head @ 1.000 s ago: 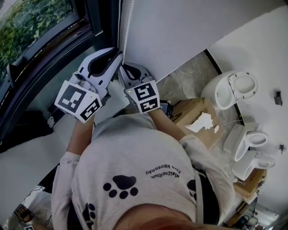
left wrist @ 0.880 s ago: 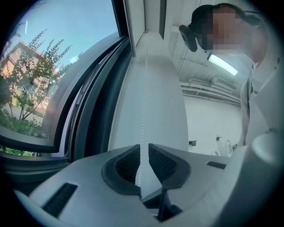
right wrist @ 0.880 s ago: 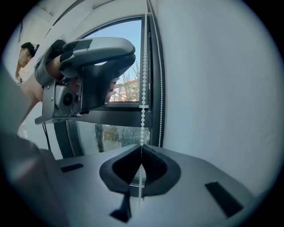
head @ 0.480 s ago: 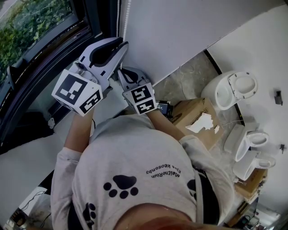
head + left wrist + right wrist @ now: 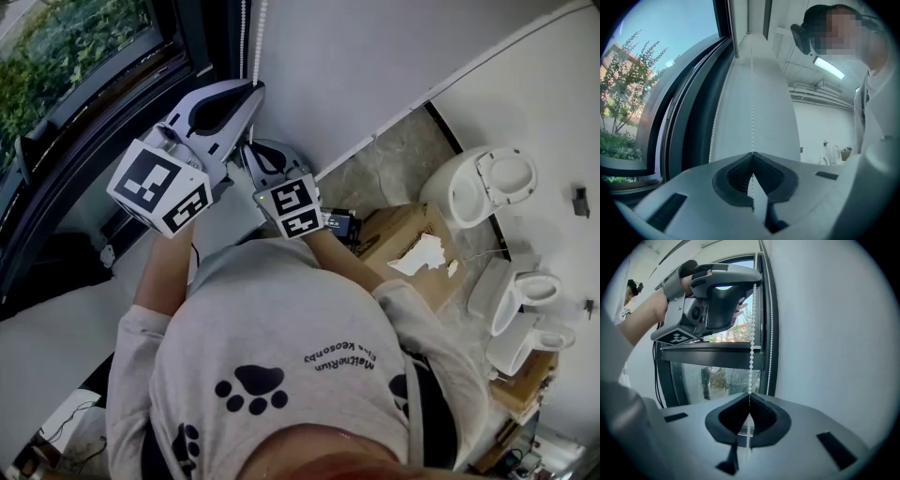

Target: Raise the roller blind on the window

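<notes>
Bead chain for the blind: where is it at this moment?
In the right gripper view the bead chain hangs along the window frame, one strand pinched in the left claw above and the right claw below.

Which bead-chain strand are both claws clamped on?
The left strand in the right gripper view, taut between left claw and right claw; the other strand hangs free.

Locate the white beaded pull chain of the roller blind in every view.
Head view: white beaded pull chain hangs at the top edge, left of centre, beside the dark window frame.
Left gripper view: chain runs up the middle, with the frame on its left.
Right gripper view: chain runs vertically at centre, with the frame behind it.
Shared landmark: the window frame.
</notes>
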A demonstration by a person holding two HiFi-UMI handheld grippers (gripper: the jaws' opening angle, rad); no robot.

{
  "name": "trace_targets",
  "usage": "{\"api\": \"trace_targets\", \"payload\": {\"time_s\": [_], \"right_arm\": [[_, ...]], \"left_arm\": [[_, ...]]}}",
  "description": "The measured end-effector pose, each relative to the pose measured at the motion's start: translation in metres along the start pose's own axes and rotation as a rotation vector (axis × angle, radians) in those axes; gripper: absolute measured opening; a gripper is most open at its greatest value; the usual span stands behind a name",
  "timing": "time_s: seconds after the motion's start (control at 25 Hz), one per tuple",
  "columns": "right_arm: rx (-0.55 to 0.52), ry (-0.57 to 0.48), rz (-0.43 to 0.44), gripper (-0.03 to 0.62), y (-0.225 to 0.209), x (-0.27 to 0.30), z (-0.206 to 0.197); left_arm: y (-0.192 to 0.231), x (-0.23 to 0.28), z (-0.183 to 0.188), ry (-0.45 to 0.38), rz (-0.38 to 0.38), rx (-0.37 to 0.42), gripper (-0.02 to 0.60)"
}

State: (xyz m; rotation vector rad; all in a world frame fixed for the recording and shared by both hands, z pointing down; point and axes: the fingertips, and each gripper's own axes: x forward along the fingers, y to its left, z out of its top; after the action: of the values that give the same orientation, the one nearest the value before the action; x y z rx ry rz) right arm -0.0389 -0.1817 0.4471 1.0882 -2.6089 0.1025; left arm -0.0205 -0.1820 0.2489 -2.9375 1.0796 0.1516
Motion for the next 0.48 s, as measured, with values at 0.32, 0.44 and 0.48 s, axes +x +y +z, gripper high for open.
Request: {"api": "trace_targets", "payload": {"time_s": [0.32,0.44,0.48], "right_arm": [[0.013,0.050,0.006,0.009,0.005,0.004,-0.032],[0.018,0.069,0.011,0.009,0.007,0.006,-0.040],[0.021,0.075,0.013,0.009,0.008,0.006,-0.042]], "left_arm": [[0.004,-0.005,-0.032,0.025,0.018,-0.059,0.009],[0.003,-0.008,-0.040,0.029,0.025,-0.076,0.009],[0.003,-0.008,-0.043,0.032,0.027,-0.081,0.009]]}}
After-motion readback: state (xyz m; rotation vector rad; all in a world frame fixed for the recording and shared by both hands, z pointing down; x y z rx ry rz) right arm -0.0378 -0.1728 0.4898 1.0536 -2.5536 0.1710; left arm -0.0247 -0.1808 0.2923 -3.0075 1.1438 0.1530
